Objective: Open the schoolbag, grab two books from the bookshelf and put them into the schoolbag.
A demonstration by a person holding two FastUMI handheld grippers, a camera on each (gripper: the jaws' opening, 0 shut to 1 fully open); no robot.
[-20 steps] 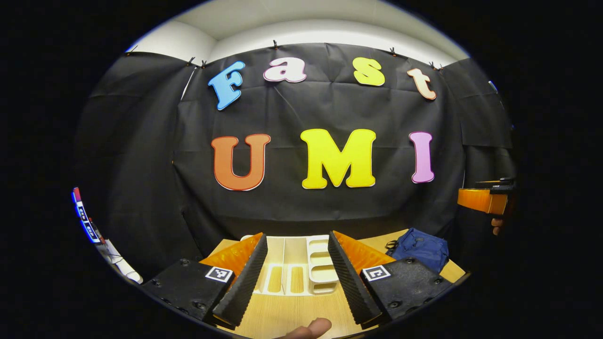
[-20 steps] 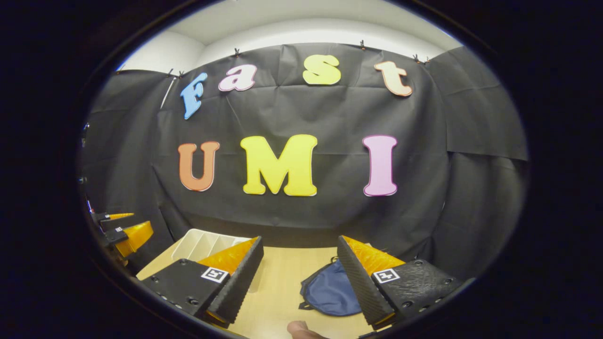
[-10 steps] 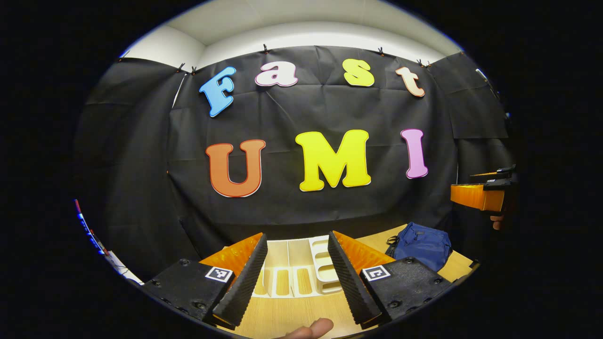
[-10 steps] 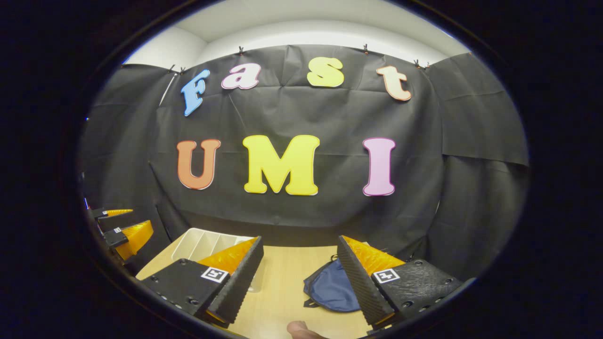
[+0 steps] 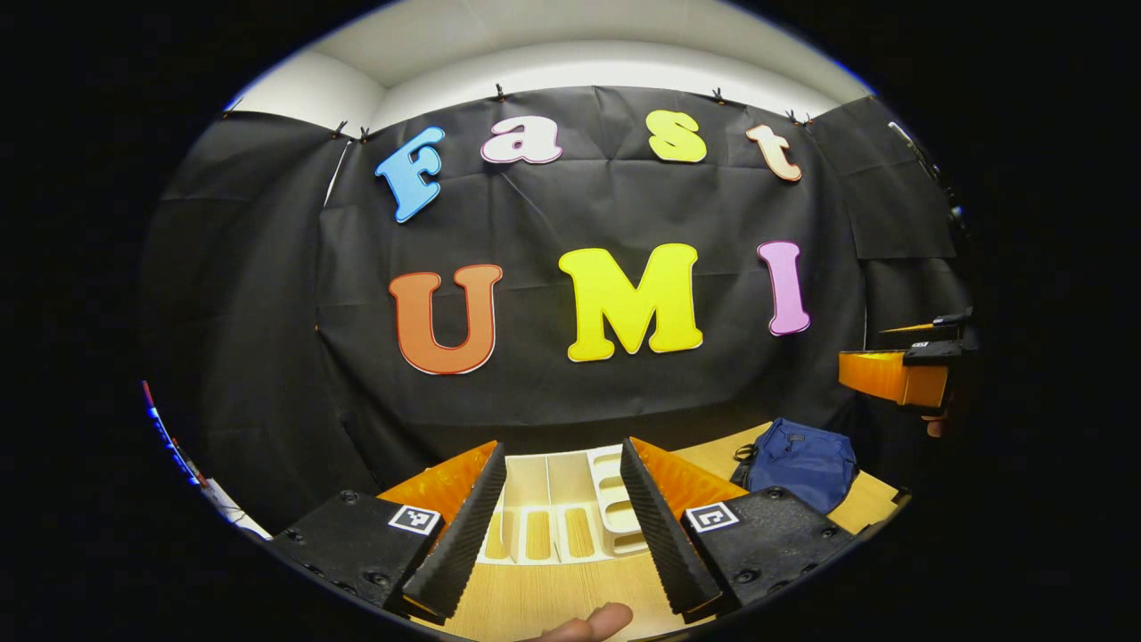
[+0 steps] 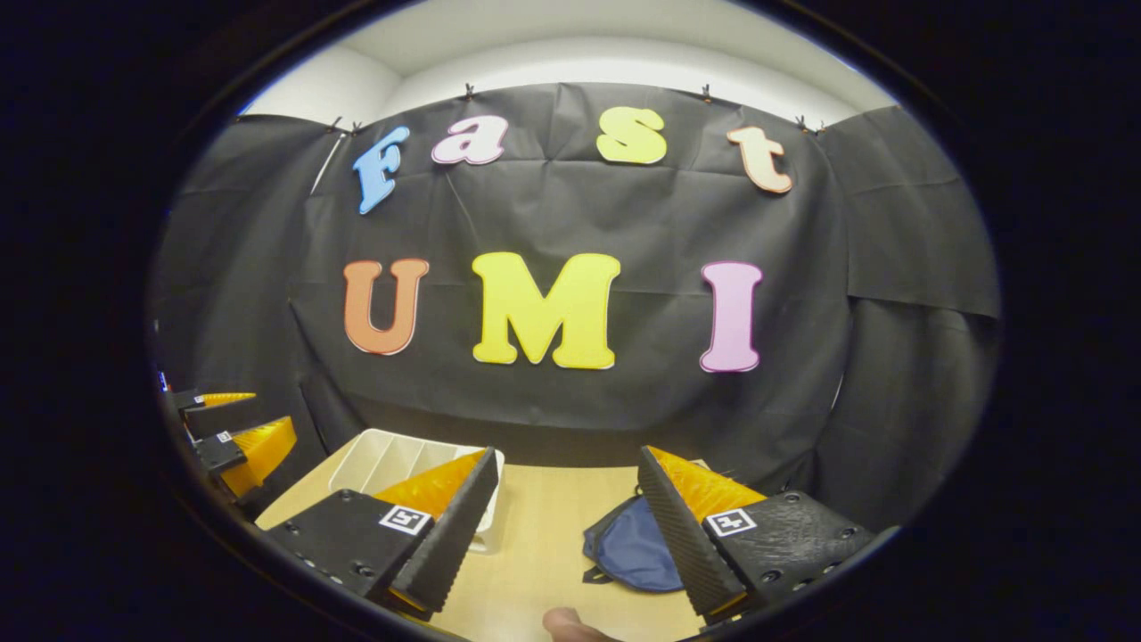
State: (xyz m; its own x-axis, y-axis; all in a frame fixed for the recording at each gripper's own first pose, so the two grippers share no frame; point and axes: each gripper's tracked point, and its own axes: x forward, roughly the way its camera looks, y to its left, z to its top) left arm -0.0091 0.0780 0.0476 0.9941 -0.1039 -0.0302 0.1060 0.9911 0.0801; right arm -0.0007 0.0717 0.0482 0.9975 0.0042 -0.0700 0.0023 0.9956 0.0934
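A white slotted bookshelf (image 5: 557, 504) lies on the wooden table straight ahead of my left gripper (image 5: 563, 596), which hovers open above the near table edge with nothing between its fingers. In the right gripper view the bookshelf (image 6: 392, 459) sits at the left. The dark blue schoolbag (image 5: 798, 464) lies on the table to the right, black straps at its side. In the right gripper view the schoolbag (image 6: 633, 553) lies just beyond my right gripper (image 6: 566, 596), partly behind its right finger. That gripper is open and empty.
The light wooden table (image 6: 544, 508) runs back to the black cloth wall. The right gripper (image 5: 900, 370) hangs at the far right of the left gripper view, and the left gripper (image 6: 232, 437) at the far left of the right gripper view. A fingertip (image 5: 588, 624) pokes in below.
Both views have drifted slightly; the shelf and schoolbag sit a little farther right in the right gripper view. Both grippers stay open and empty, and nothing on the table has moved.
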